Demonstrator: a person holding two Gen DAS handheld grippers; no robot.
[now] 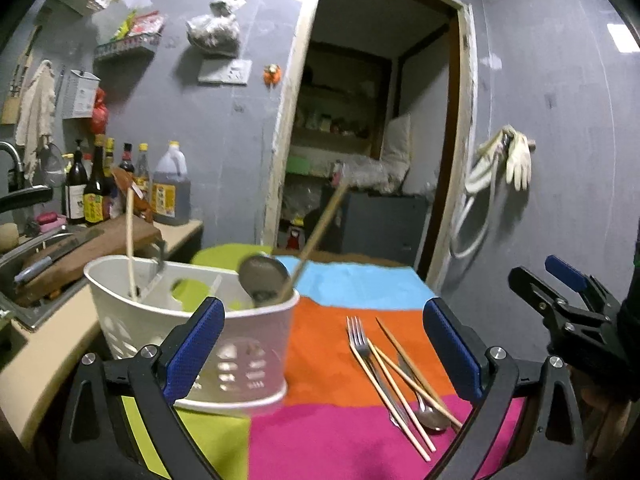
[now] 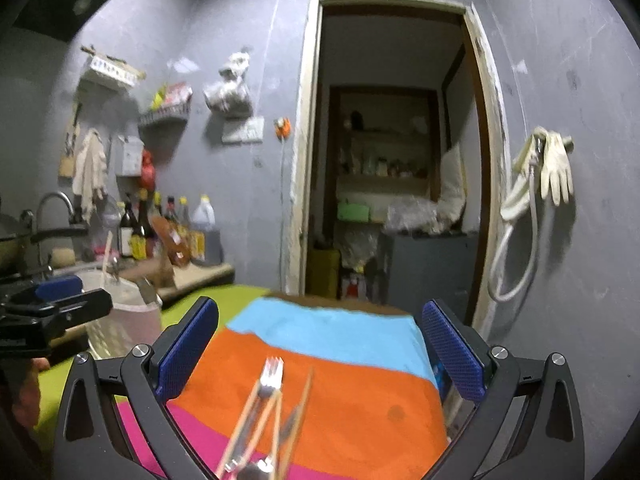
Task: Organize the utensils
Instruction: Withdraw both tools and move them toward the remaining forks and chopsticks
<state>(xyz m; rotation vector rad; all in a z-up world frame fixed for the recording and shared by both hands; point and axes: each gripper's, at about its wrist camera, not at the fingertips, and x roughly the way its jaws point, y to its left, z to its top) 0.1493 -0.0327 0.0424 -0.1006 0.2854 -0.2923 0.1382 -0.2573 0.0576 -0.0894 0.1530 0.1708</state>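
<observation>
Cutlery lay loose on the striped cloth (image 1: 320,320): a fork (image 1: 357,340), a spoon (image 1: 430,416) and several wooden chopsticks (image 1: 400,384), long axes running away from the person, fork tines at the far end. The right gripper (image 2: 320,360) hung directly over that pile, jaws wide apart and holding nothing, so it looked the nearer one for the pick. The left gripper (image 1: 324,344), jaws likewise apart and empty, faced the white utensil holder (image 1: 192,320), which already held a ladle (image 1: 264,276).
</observation>
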